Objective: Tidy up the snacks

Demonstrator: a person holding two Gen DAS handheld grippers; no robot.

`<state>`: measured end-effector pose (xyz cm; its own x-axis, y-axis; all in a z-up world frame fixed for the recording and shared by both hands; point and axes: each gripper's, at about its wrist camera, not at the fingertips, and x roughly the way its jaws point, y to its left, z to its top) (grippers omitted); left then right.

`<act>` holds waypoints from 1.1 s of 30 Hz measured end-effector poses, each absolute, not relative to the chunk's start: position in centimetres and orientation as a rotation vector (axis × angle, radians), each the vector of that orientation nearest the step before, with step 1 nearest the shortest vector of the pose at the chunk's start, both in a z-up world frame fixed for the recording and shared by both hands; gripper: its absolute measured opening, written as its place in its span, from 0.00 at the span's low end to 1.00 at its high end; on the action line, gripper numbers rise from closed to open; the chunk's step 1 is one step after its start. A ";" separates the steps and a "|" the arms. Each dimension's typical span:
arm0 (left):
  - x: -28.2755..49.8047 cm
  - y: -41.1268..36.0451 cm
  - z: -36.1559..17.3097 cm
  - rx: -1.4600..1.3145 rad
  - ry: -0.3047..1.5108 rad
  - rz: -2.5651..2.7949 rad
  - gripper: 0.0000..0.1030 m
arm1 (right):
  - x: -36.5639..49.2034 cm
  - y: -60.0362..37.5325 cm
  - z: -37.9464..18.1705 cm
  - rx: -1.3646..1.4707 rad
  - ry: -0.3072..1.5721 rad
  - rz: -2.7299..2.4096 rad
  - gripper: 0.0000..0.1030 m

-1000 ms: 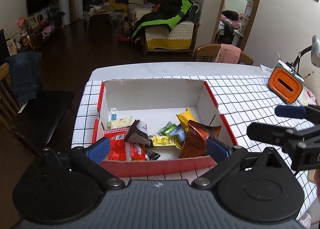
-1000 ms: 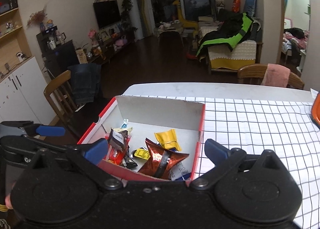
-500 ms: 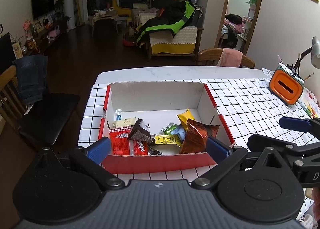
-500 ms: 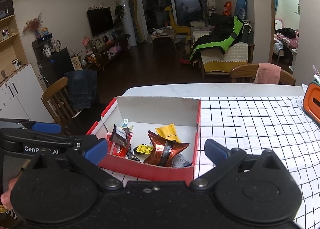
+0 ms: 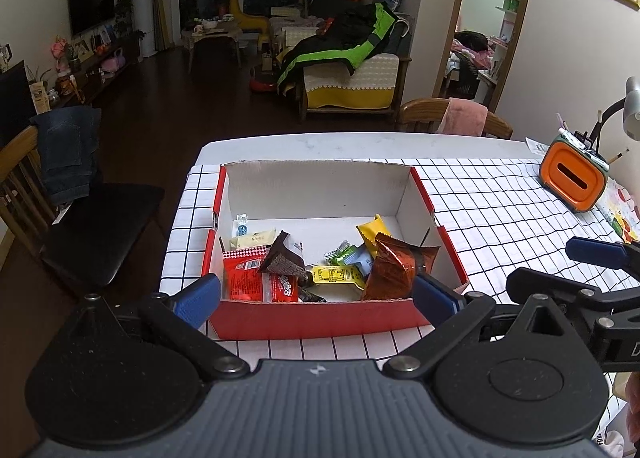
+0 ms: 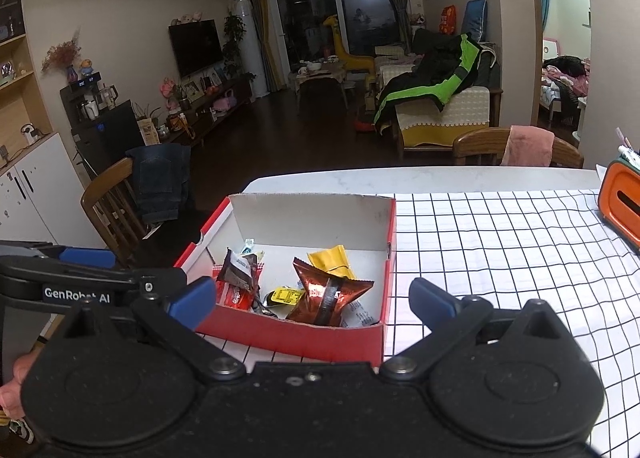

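A red cardboard box (image 5: 316, 320) with white inner walls sits on the checked tablecloth and holds several snack packets. Among them are a copper-brown bag (image 5: 394, 272), a red packet (image 5: 256, 278), a dark brown wrapper (image 5: 284, 258), a yellow sachet (image 5: 336, 274) and a yellow packet (image 5: 370, 227). My left gripper (image 5: 316, 300) stands open just in front of the box's near wall, with nothing between its blue fingers. In the right wrist view the same box (image 6: 312, 342) lies ahead to the left, and my right gripper (image 6: 312, 300) is open and empty in front of it.
An orange and green holder (image 5: 572, 181) with pens stands at the table's right side. Wooden chairs stand at the far edge (image 5: 452, 123) and on the left (image 6: 120, 201), one draped with jeans. The checked cloth (image 6: 500, 258) stretches to the right of the box.
Both grippers have drawn back and up from the box, which now sits farther ahead in both views. Both stay open and empty; the snacks have not moved.
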<state>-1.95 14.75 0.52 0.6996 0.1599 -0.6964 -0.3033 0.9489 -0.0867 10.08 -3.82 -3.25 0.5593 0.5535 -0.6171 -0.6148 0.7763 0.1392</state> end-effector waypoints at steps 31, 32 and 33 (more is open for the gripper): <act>-2.2 14.0 -0.2 -0.209 0.773 0.254 1.00 | 10.0 -4.5 -3.7 -0.068 0.709 0.664 1.00; -2.2 14.0 -0.2 -0.209 0.773 0.253 1.00 | 10.0 -4.6 -3.7 -0.067 0.710 0.661 1.00; -2.2 14.0 -0.3 -0.208 0.773 0.254 1.00 | 10.0 -4.7 -3.8 -0.065 0.712 0.659 1.00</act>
